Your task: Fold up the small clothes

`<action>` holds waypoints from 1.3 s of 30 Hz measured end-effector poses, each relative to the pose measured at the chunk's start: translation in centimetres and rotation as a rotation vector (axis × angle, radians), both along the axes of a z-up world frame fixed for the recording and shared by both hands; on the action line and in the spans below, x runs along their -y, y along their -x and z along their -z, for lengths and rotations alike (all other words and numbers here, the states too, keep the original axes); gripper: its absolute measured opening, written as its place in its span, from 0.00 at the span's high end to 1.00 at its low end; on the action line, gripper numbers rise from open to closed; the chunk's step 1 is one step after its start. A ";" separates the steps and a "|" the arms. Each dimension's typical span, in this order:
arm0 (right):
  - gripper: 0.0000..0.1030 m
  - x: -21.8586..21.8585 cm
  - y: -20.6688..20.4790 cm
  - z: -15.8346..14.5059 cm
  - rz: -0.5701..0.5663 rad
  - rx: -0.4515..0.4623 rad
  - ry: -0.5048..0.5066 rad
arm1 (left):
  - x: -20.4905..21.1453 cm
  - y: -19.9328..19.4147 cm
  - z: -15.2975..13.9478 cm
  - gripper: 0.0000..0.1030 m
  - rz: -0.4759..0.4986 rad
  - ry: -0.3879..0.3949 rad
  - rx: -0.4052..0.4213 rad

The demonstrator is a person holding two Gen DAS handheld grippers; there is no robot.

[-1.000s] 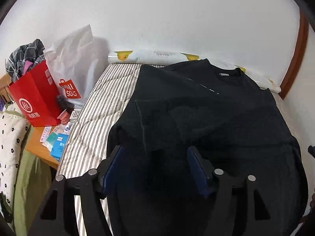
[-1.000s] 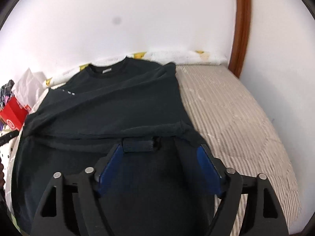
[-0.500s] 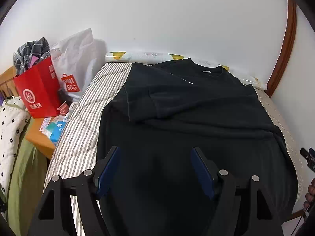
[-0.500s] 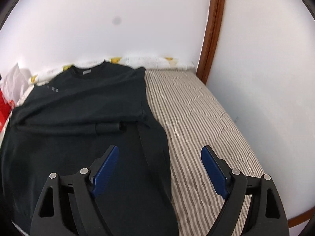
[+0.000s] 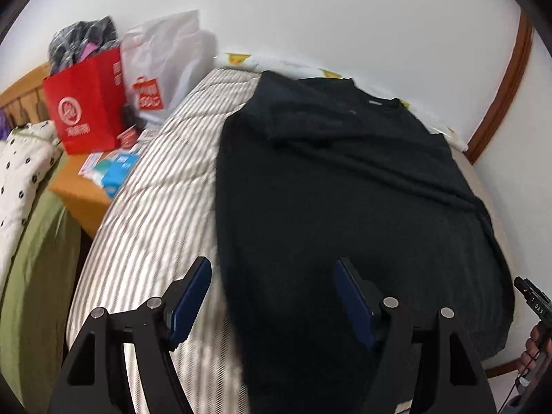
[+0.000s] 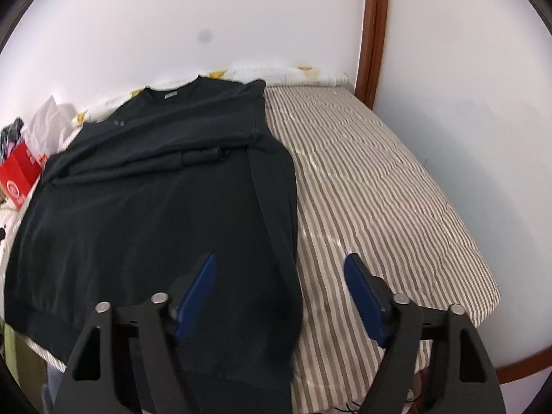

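A big black long-sleeved top [image 5: 345, 207] lies flat on the striped grey-and-white mattress [image 5: 155, 207], both sleeves folded in.

The left gripper [image 5: 274, 296] and right gripper [image 6: 279, 293] hang over its 2 side edges, blue fingers [image 6: 198, 289] spread, pinching nothing; the right one's jaws have just been closing.

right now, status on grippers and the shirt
Left gripper open, empty. Right gripper open, empty, jaws just narrowed. Black shirt flat on bed, sleeves folded in. Nothing blocking.

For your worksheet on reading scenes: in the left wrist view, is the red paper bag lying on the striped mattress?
No: the red paper bag stands on a wooden side table beside the striped mattress.
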State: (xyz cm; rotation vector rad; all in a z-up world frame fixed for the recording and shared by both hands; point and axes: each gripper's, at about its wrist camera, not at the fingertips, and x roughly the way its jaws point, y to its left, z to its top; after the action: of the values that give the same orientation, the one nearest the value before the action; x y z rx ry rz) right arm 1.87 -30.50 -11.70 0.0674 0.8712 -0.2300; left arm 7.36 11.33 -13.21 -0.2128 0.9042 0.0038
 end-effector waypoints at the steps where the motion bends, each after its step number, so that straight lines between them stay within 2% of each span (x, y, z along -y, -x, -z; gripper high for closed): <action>1: 0.46 0.0 0.2 0.3 -0.004 -0.007 -0.004 | -0.6 0.5 0.5 0.32 -0.009 0.008 -0.006; 3: 0.53 0.1 0.8 1.3 -0.013 -0.036 -0.032 | -1.1 0.9 1.2 0.35 -0.007 0.027 -0.022; 9: 0.57 -0.1 2.1 3.8 -0.032 -0.068 -0.069 | -1.1 2.6 3.0 0.44 0.031 0.038 -0.043; 16: 0.68 -0.5 2.6 5.1 -0.032 -0.060 -0.100 | 0.3 3.9 4.1 0.57 0.026 -0.051 -0.035; 22: 0.68 -0.8 1.7 5.3 -0.029 -0.047 -0.106 | 0.6 3.6 4.1 0.65 0.020 -0.069 -0.030; 24: 0.68 -0.9 1.3 5.3 -0.029 -0.045 -0.101 | 0.6 3.5 4.2 0.81 0.017 -0.069 -0.028; 25: 0.74 -0.9 1.1 5.3 -0.029 -0.043 -0.096 | 0.5 3.5 4.2 0.84 0.026 -0.054 -0.029; 28: 0.90 -1.3 1.0 5.1 -0.031 -0.033 -0.075 | 0.7 3.6 4.0 0.88 0.041 -0.067 -0.033; 35: 0.92 -0.7 2.5 3.8 -0.031 0.013 -0.086 | -0.5 4.7 2.2 0.92 0.038 -0.011 -0.009; 39: 0.92 0.1 3.9 2.1 -0.042 0.053 -0.149 | -1.3 5.7 1.3 0.92 0.034 0.021 0.013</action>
State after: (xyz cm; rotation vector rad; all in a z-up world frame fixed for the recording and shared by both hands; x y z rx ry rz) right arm -2.07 -30.58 -13.80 0.1929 0.8356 -0.1235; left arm 1.70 12.59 -14.46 -0.2163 0.8953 -0.0385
